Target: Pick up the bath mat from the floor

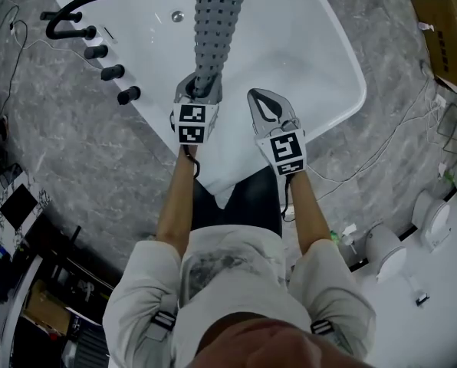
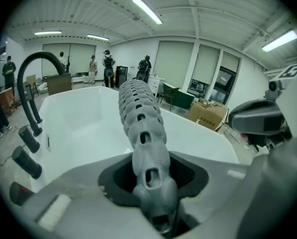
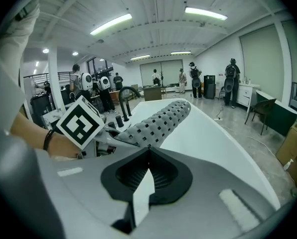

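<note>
Mat status: the bath mat (image 1: 213, 29) was off the floor. It was bunched into a long grey perforated roll, and its near end was clamped between the fingers of the left gripper (image 1: 201, 90). The rest reached away over the white bathtub (image 1: 350, 67). The right gripper (image 1: 263, 98) sat just right of the left one, fingers together on nothing.

Judgement: the pick-up looked essentially done. The grip was on the very end of the roll, so the long free length would lever against the fingers. It would be best to keep the clamp firm and move slowly, and the idle right gripper could take the roll farther along to steady it.

Surroundings: black faucet (image 1: 71, 14) and a row of black knobs (image 1: 106, 61) at the tub's far-left edge, well apart from the mat. Cables (image 1: 382, 152) trailed over the floor at right, and a cardboard box (image 1: 443, 37) stood at far right. The tub rim lay directly below the mat — the likeliest snag if the roll sagged.
</note>
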Tool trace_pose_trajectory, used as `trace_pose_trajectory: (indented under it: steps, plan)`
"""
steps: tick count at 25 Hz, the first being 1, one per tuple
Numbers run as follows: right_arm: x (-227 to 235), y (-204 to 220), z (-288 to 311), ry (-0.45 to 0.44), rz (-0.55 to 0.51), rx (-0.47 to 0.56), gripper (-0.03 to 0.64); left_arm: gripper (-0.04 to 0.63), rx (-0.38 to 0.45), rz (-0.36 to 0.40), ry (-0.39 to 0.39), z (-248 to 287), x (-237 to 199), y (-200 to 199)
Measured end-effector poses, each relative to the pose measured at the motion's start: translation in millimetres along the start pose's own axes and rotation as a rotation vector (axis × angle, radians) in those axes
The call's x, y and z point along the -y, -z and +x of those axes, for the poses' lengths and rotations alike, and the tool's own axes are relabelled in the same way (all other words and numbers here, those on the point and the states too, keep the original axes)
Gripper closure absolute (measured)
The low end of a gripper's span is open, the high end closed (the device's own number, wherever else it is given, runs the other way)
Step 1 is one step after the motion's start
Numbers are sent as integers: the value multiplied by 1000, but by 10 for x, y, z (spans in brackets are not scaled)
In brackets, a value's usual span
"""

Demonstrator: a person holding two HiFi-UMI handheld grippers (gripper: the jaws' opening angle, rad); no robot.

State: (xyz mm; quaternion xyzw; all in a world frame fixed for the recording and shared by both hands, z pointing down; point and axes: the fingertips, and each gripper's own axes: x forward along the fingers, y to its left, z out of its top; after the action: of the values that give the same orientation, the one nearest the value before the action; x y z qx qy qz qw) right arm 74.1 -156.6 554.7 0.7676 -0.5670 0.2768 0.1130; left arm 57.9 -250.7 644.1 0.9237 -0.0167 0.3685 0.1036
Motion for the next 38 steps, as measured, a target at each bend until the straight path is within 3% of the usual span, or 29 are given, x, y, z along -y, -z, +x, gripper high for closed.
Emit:
trace_pose_trajectory:
  steps: [23, 38]
  plan:
    - [-201, -1647, -1116, 132, -106, 189, 615, 449, 257, 140, 110, -1616, 371, -1763]
    - [-449, -2399, -2085, 247, -169, 321, 615, 449, 361, 204, 144, -2753, 522, -2267]
